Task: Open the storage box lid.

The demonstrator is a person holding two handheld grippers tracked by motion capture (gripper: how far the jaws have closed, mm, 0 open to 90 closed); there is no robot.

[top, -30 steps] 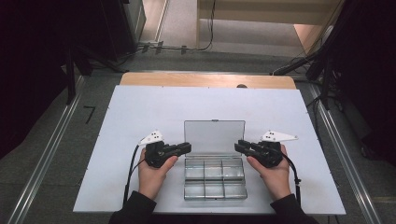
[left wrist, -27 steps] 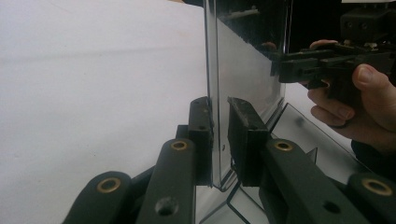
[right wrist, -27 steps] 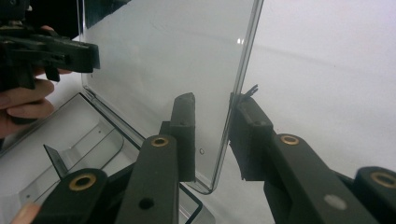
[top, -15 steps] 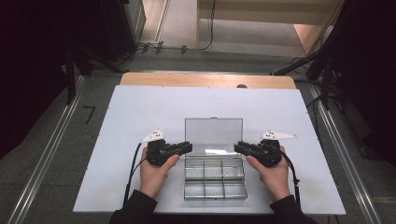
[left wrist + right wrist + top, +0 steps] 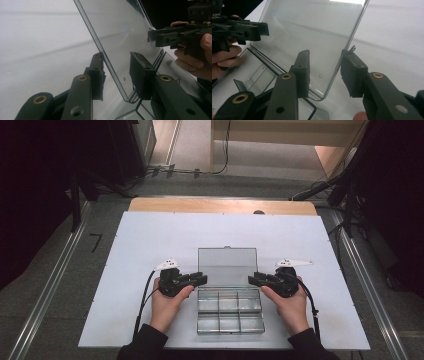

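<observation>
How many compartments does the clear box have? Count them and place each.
6, in the box in the high view: three in the far row just below the raised lid, three in the near row by the person. None appears hidden.

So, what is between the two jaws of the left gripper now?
In the left gripper view, the side edge of the clear lid of the compartment box stands between the jaws of the left gripper. The jaws have just been opening; neither pad presses on it.
</observation>
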